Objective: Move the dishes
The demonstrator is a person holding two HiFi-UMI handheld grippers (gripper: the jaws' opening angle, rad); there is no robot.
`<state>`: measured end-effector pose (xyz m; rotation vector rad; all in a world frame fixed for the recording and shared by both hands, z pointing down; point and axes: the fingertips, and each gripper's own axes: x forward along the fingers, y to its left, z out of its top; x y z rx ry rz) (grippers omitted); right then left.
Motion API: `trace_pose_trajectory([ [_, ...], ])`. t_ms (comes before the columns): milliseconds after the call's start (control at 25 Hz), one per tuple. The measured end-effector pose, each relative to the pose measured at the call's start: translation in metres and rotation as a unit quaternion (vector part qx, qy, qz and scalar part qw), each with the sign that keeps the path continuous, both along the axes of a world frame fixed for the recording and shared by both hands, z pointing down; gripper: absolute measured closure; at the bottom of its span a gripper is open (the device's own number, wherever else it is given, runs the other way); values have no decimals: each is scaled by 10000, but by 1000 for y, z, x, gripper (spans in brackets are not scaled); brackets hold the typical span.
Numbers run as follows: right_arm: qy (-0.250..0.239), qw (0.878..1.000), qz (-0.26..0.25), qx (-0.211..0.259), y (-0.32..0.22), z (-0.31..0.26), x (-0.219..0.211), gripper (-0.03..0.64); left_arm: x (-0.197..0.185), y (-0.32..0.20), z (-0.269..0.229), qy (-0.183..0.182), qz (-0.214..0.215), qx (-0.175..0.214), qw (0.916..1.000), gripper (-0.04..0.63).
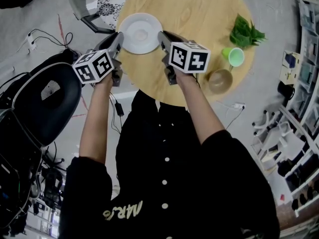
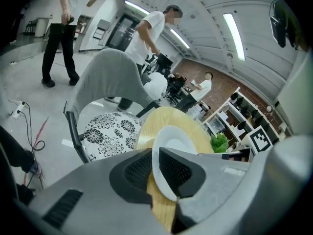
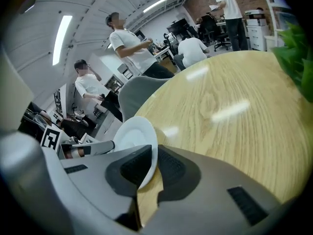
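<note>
The left gripper (image 1: 118,38) and the right gripper (image 1: 162,37) both hold narrow on opposite rims of the round white plate (image 1: 141,33) on the round wooden table (image 1: 199,14).

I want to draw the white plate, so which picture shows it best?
The head view: the whole round white plate shows from above, with the left gripper and right gripper clamped on opposite sides of its rim. Each gripper view shows it tilted, with part hidden behind that gripper's jaws.
</note>
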<state>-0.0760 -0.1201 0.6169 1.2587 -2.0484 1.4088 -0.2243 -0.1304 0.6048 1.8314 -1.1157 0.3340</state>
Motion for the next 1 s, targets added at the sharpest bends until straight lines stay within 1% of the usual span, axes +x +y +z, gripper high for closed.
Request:
trace_pose_trajectory([
  [160,-4,10000,79,-53,8,-3,10,581,10,1,-8,4,111,16,9999,551],
  [320,-45,9996,283,22,14,-20,23,581,23,6,-18,23,227,9,9997,550],
  [600,-109,9964,841,-87,44,-36,56,581,58,19,-36,43,724,-45,9974,551],
  [800,-101,9914,1289,-222,71,-49,84,581,90,31,-48,29,1231,-106,9923,551],
  [920,-140,9866,1589,-345,93,-50,103,581,113,42,-50,-21,1560,-180,9876,551],
  [1000,-83,9836,1756,-395,106,-49,115,581,128,49,-50,-32,1796,-221,9835,551],
])
